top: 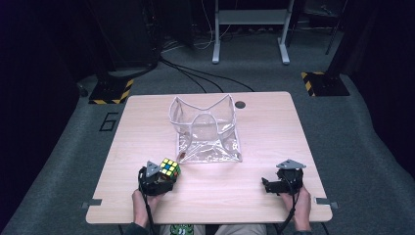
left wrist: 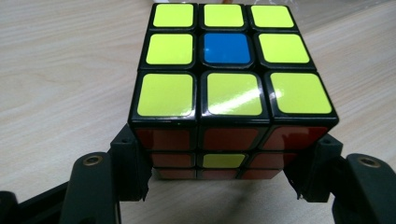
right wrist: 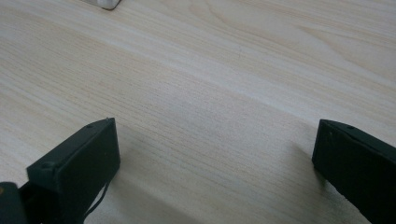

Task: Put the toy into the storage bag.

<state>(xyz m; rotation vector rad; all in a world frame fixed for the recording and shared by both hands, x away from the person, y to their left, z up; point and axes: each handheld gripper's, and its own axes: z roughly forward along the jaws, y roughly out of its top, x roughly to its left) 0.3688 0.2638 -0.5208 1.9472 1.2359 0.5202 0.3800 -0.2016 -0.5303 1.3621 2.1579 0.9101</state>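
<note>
A Rubik's cube (left wrist: 231,88) with a mostly yellow top face, a blue centre square and red front squares sits between the jaws of my left gripper (left wrist: 219,168), which is shut on its lower sides. In the high view the cube (top: 169,168) is held just above the table near the front left, with the left gripper (top: 157,180) behind it. My right gripper (top: 274,185) rests low over the wood at the front right, jaws wide apart and nothing between them (right wrist: 215,154).
A clear plastic bag (top: 205,128) stands open in the middle of the wooden table (top: 264,127), just beyond the cube. A small round grommet (top: 240,104) is set in the far edge. A white corner (right wrist: 105,3) peeks in at the right gripper view's top.
</note>
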